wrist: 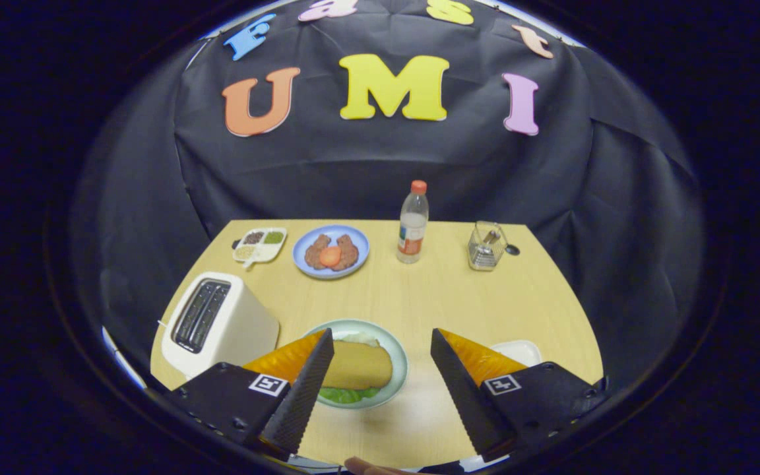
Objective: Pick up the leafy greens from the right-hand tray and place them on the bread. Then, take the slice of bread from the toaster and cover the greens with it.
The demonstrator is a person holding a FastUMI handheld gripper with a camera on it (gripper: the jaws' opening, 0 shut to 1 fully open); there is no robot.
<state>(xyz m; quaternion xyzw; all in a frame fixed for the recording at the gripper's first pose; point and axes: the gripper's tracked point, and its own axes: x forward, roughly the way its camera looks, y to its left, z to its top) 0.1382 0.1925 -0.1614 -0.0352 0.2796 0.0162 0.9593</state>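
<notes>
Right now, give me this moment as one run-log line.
tool: open, holding nothing | bread: over greens on plate | toaster: slots look empty | stage: sandwich looks covered

1 tan bread slice [357, 364] is laid flat over the leafy greens [348, 395] on the green-rimmed plate [396, 356]; the white tray [518, 351] is seen right of it, the cream toaster [218, 321] left.

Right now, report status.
Tongs open, holding nothing. Bread atop greens on plate, between the fingers. Toaster beside it. Nothing in the way.
</notes>
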